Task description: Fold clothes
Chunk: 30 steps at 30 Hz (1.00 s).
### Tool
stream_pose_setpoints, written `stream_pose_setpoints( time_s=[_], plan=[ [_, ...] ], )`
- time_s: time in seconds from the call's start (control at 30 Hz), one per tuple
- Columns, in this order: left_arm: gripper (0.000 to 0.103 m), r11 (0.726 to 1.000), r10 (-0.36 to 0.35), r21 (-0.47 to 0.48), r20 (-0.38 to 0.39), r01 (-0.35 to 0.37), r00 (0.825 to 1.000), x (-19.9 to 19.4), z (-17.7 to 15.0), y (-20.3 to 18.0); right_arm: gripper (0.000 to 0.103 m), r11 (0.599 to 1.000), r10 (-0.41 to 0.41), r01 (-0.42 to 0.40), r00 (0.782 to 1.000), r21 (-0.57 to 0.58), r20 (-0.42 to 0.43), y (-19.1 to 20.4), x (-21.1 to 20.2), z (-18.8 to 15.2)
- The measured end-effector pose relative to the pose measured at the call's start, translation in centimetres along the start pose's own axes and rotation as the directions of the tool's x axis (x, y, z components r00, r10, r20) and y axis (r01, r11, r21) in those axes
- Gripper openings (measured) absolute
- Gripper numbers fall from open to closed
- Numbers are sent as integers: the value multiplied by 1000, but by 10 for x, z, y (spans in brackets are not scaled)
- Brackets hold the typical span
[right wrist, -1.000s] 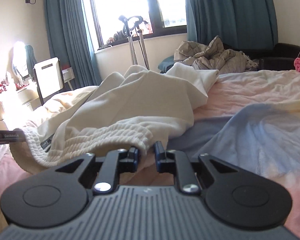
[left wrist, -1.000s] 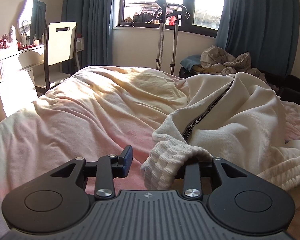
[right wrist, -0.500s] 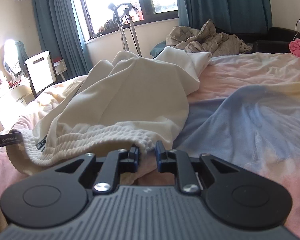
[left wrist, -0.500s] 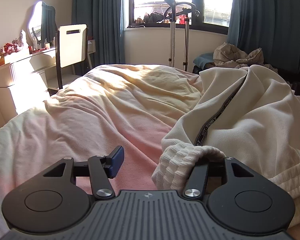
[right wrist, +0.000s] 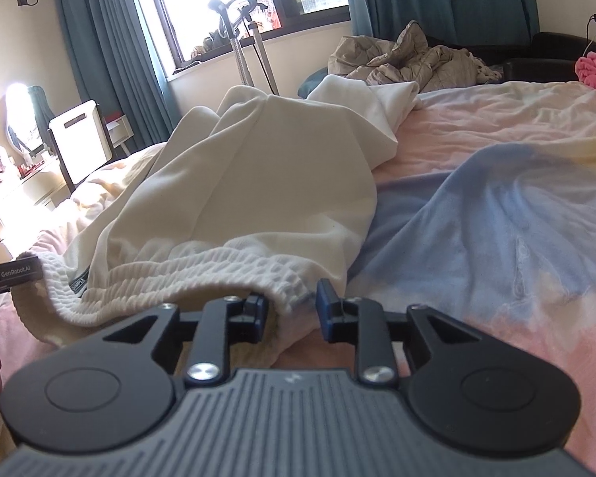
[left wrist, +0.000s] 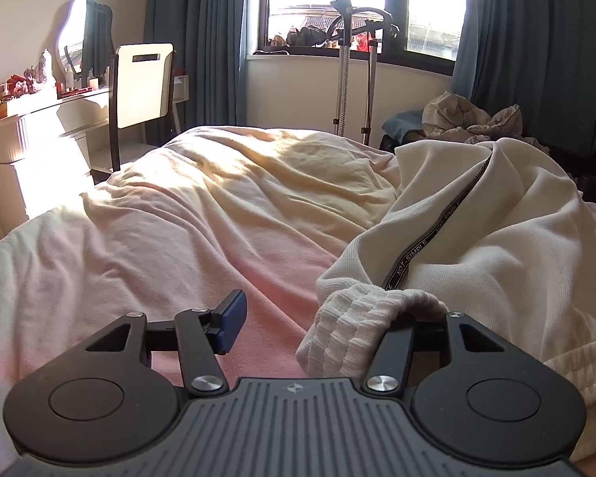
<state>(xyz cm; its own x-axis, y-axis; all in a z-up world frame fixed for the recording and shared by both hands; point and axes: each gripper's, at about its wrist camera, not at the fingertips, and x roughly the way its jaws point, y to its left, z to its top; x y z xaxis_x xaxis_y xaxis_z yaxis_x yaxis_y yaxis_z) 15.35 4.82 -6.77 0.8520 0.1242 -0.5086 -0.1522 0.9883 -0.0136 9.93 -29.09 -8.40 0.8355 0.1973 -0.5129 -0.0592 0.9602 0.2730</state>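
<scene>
A cream garment [left wrist: 496, 238] with a ribbed hem and a black lettered tape lies crumpled on the bed; it also shows in the right wrist view [right wrist: 250, 183]. My left gripper [left wrist: 318, 318] is open wide. The ribbed hem [left wrist: 361, 318] drapes over its right finger and hides that fingertip; the left blue pad [left wrist: 230, 320] is bare. My right gripper [right wrist: 292, 312] is open, with the ribbed hem edge [right wrist: 286, 298] hanging between its pads. The left gripper's body [right wrist: 10, 276] shows at the left edge there.
The bed [left wrist: 178, 238] has a pink, yellow and blue cover. A chair [left wrist: 143, 83] and dresser [left wrist: 39, 119] stand left. A garment steamer stand [left wrist: 353, 59] is by the window. Crumpled grey bedding [right wrist: 409, 55] lies beyond the bed.
My left gripper's jaws have opened wider, the hem staying over the right finger. My right gripper's jaws have opened, and the hem edge now hangs loose between them.
</scene>
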Motion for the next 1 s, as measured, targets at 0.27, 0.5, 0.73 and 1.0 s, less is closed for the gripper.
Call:
stream_pose_setpoints(
  time_s=[0.27,0.5,0.73,1.0],
  plan=[
    [12,991,-58,-115,86,68,995,0,27,16,22,998,62,-62,998,5,22,7,-11,-5],
    [11,921,-85,-350,241,169,967,-22,93,65,21,964,259,-250,959,-90,111,65,-52,-4],
    [10,937,-81,-301,307,177,948,-16,183,114,21,876,461,-436,883,-203,92,152,-53,-6],
    [10,979,56,-201,153,-24,987,82,216,181,21,766,628,-610,777,-205,35,273,16,-5]
  ],
)
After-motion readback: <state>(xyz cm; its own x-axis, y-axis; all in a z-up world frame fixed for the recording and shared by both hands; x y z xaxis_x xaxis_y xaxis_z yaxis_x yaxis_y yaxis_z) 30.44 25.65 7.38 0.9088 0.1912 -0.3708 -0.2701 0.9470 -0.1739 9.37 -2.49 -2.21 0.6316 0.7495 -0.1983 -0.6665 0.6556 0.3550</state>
